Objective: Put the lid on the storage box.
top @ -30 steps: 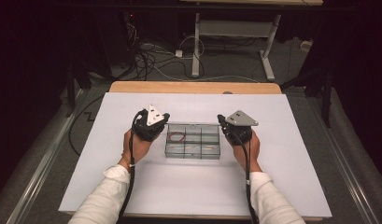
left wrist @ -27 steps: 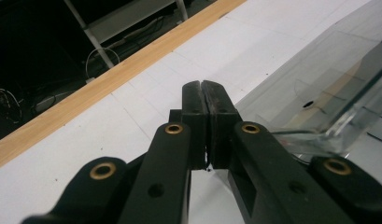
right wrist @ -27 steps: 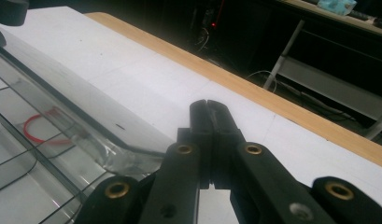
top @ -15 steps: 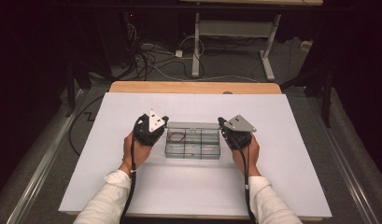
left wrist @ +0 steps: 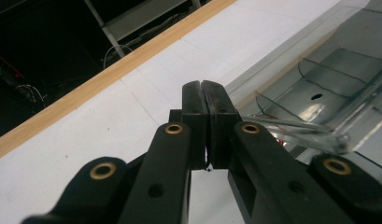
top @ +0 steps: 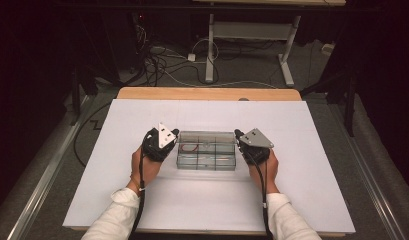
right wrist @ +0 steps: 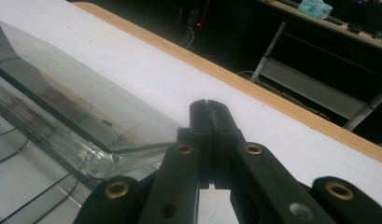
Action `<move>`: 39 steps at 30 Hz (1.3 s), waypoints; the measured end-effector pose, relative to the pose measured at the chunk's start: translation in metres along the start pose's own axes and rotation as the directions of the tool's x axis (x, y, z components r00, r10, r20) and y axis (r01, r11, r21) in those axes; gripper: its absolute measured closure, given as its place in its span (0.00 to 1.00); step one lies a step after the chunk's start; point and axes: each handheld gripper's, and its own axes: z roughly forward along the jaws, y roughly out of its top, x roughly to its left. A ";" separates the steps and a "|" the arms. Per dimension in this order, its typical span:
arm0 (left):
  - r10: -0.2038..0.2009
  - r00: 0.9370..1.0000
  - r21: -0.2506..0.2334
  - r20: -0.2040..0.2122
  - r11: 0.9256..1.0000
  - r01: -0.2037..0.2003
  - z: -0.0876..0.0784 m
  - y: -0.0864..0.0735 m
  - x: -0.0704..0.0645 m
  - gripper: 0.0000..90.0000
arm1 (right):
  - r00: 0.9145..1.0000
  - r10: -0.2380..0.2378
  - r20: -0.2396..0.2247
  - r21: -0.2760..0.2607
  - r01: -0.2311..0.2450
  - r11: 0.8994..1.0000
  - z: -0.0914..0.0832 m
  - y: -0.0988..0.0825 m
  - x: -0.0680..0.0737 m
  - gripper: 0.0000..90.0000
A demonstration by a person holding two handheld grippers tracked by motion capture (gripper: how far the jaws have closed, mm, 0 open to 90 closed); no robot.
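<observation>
Clear plastic compartmented box (top: pixel 206 150) sits mid-table on the smooth white sheet (top: pixel 292 200); left gripper (left wrist: pixel 201 88) at nine o'clock, right gripper (right wrist: pixel 210 108) at three, both jaws pressed together, holding nothing.

I see the white counter (top: pixel 207 200) lit brightly and evenly from overhead, while the room beyond its far edge falls dark. Glare streaks the clear box (right wrist: pixel 62 116). The nearest tool parts blur softly.

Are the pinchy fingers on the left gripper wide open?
No, in the left gripper view the two black fingers of the left gripper are pressed together, beside the clear plastic box.
</observation>
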 end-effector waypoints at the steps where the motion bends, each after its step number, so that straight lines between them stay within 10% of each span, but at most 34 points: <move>1: 0.000 1.000 0.000 0.000 1.000 0.000 0.000 -0.001 0.000 0.95 | 1.000 -0.002 0.004 0.000 0.002 1.000 0.000 0.000 0.001 1.00; 13: -0.014 1.000 0.001 0.017 1.000 0.014 0.000 -0.011 -0.005 0.95 | 1.000 -0.010 0.006 0.013 0.010 1.000 -0.004 -0.011 0.006 1.00; 17: 0.045 0.999 0.008 0.014 0.999 -0.045 0.002 -0.011 -0.016 0.94 | 0.999 -0.041 -0.025 0.028 0.042 0.999 -0.003 -0.012 0.014 1.00; 39: 0.040 0.987 -0.008 0.159 0.999 -0.040 -0.014 -0.027 -0.027 0.89 | 0.981 -0.056 -0.188 0.048 0.066 0.997 -0.023 -0.020 0.029 0.97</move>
